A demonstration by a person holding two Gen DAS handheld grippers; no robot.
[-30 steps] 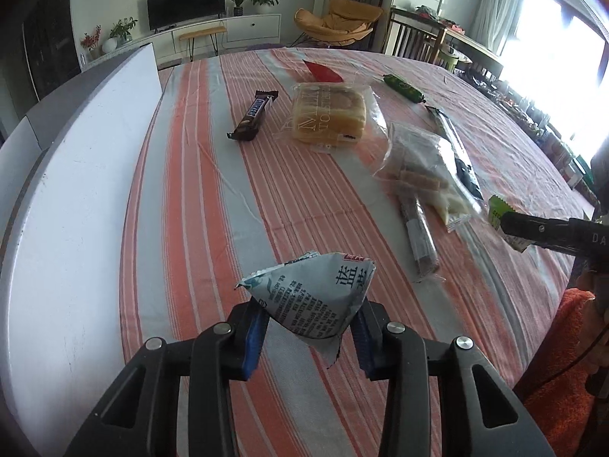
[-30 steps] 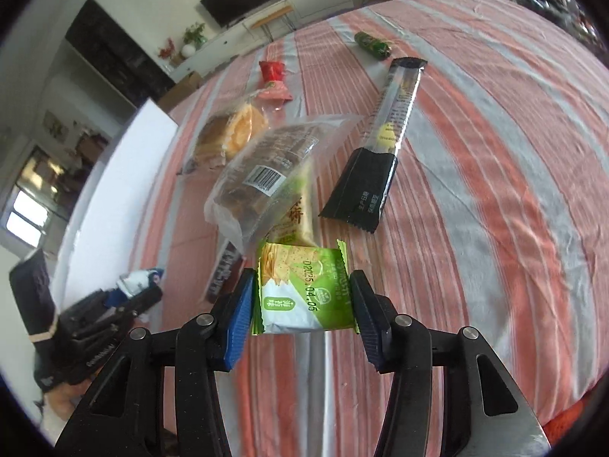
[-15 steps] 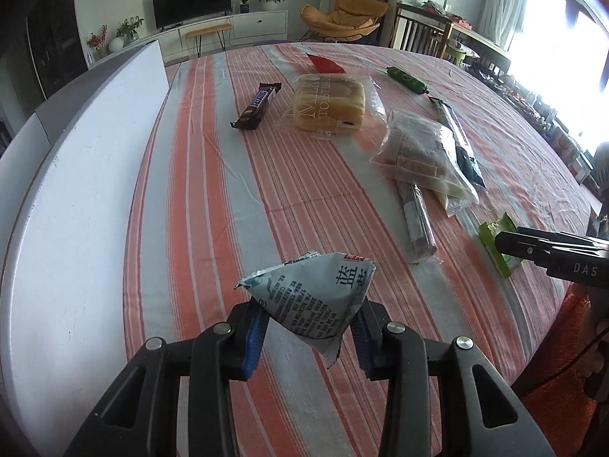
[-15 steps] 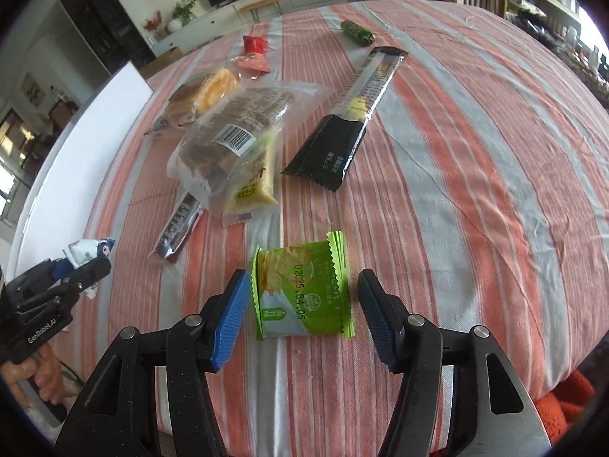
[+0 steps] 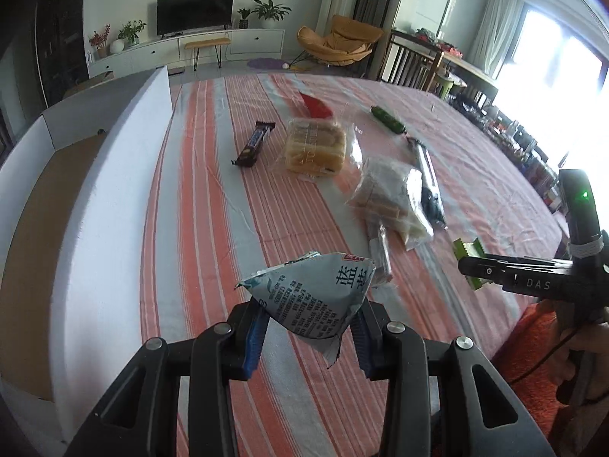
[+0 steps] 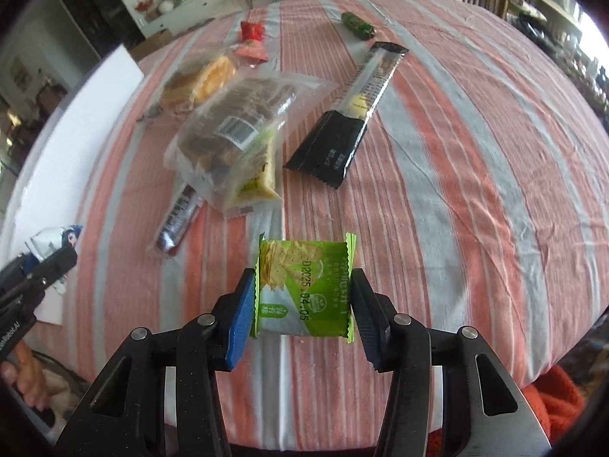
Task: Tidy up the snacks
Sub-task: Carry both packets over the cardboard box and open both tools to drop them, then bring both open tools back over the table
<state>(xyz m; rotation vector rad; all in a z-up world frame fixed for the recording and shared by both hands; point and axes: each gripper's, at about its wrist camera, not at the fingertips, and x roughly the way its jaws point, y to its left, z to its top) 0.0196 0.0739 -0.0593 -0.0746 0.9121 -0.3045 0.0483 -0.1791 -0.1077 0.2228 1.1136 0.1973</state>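
Observation:
My left gripper [image 5: 308,327] is shut on a white and blue snack packet [image 5: 312,297] and holds it above the striped tablecloth [image 5: 198,209], next to a white box [image 5: 114,205] on the left. My right gripper [image 6: 302,304] is shut on a green cracker packet [image 6: 304,285], held low over the table's near edge. The same green packet [image 5: 470,251] and right gripper show at the right of the left wrist view. The left gripper with its packet [image 6: 57,240] shows at the left of the right wrist view.
On the cloth lie a clear bag of biscuits [image 6: 236,129], a bread pack [image 5: 316,146], a dark chocolate bar [image 5: 254,144], a long black stick pack [image 6: 350,122], a small brown bar [image 6: 177,221], a green roll [image 6: 357,24] and red packets [image 6: 251,32].
The right gripper, open around the green packet lying on the cloth half a second ago, has shut on it again. The left gripper with its packet has risen, and the box's inside shows.

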